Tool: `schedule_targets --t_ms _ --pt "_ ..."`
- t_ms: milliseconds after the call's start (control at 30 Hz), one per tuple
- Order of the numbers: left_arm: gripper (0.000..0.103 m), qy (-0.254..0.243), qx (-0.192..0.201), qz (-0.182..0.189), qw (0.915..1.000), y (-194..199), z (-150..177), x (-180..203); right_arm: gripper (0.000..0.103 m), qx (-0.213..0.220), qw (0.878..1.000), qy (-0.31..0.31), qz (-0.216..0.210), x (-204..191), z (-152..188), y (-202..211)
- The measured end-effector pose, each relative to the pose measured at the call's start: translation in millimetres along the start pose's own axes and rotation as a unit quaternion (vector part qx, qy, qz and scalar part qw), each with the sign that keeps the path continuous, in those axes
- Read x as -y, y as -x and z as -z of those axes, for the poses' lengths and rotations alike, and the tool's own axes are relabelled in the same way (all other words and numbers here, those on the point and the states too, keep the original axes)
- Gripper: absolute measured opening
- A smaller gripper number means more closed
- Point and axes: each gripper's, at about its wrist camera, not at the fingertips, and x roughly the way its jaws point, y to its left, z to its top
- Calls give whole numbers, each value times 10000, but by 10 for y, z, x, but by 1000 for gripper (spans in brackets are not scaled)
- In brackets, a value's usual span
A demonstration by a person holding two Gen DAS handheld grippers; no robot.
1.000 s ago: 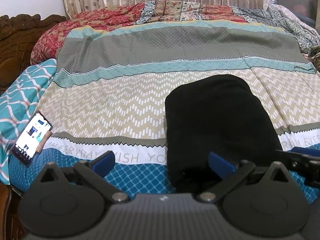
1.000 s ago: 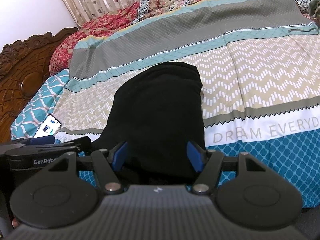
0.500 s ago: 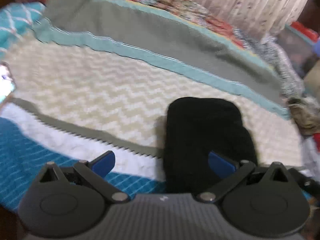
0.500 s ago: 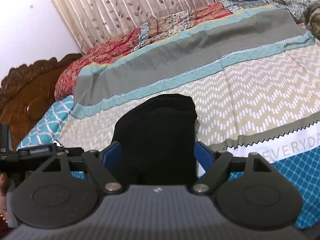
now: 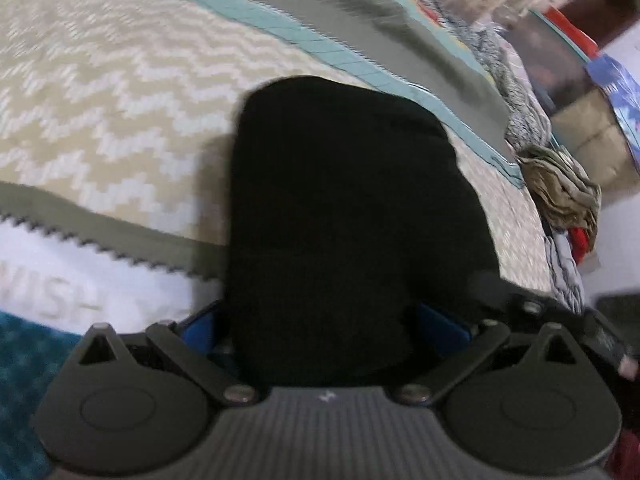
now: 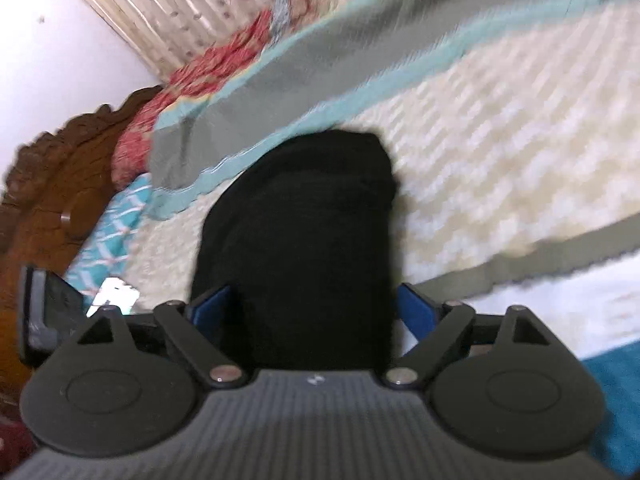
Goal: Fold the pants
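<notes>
Pants [image 5: 352,216] lie folded near the bed's [image 5: 100,112] front edge — left gripper [image 5: 324,330] and right gripper [image 6: 314,310] straddle them, jaws wide, gripping nothing.

The bedspread [image 5: 100,92] lies bare and open left of the black pants [image 5: 340,220]. On the right, a crumpled cloth [image 5: 560,188] and stacked boxes [image 5: 592,120] crowd the bed's edge

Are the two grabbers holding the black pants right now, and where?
It looks like neither is holding. The left gripper and right gripper both stand open around the near end of the folded black pants; whether any pad touches cannot be told.
</notes>
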Motion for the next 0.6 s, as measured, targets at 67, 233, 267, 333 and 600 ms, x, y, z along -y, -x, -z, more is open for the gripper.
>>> schedule_targets --t_ms 67,233,267,333,600 --pt "78 -63 52 17 10000 16 13 65 69 -402 9980 -410 -264 3 18 -127" --pt "60 89 295 437 9986 349 -212 243 50 -148 9981 283 -527 -410 -129 181" --pt "60 -44 457 469 9978 410 -315 330 50 28 9974 347 -625 -454 -216 250" --pt "60 -377 774 467 9952 486 -623 529 50 381 9946 412 -869 -488 -485 348" --pt "68 -1358 1346 -200 9813 -114 -1923 1342 50 1506 9815 897 -771 -204 -1679 283"
